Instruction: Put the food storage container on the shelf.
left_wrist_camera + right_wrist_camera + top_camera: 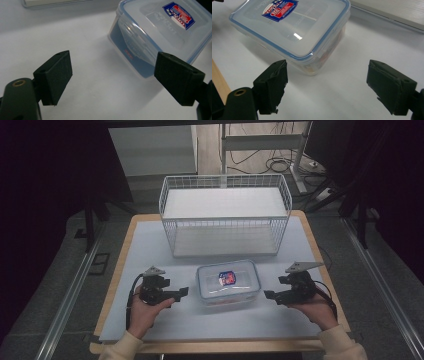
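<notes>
Currently, both the left gripper [181, 294] and the right gripper [270, 296] stand with jaws wide apart, holding nothing. Between them, untouched, the lidded plastic container [228, 282] rests on the white table [140, 250], in front of the wire basket [225, 215].

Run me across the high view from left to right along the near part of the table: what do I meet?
left gripper, open → lidded plastic container with a red and blue label → right gripper, open. The white wire basket sits farther back, behind the container.
</notes>
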A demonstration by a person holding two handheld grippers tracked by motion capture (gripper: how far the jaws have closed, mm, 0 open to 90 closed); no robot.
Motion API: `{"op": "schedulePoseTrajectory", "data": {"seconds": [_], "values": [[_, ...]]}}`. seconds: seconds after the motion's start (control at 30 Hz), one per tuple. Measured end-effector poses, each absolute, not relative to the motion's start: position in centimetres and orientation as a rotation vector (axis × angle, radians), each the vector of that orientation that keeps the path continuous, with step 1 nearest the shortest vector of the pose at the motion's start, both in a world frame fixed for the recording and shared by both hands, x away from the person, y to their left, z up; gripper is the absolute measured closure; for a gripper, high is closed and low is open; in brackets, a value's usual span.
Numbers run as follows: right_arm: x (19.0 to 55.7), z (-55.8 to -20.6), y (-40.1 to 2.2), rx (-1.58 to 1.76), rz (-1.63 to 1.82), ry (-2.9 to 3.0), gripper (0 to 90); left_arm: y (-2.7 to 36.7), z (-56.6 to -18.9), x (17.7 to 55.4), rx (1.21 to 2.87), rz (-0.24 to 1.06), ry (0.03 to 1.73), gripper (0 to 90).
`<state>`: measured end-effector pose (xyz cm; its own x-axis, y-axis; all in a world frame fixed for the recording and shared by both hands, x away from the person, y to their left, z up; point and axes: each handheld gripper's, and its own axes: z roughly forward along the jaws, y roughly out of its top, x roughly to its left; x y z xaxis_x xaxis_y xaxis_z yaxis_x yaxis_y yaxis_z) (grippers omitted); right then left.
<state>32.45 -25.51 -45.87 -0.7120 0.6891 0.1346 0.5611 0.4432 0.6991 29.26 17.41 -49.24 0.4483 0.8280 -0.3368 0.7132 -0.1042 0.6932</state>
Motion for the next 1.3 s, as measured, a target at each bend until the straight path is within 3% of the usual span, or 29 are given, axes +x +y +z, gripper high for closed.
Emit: {"op": "schedulePoseTrajectory", "data": {"seconds": [0.83,1.3], "values": [[32.6,-45.8,-25.4,1.118,1.117,2.485,18.9,12.7,-51.8,32.9,1.728,-0.242,1.306,14.9],[34.0,-45.7,-24.9,1.210,1.202,2.474,20.2,12.7,-51.9,32.9,1.703,-0.259,1.293,22.0]]}}
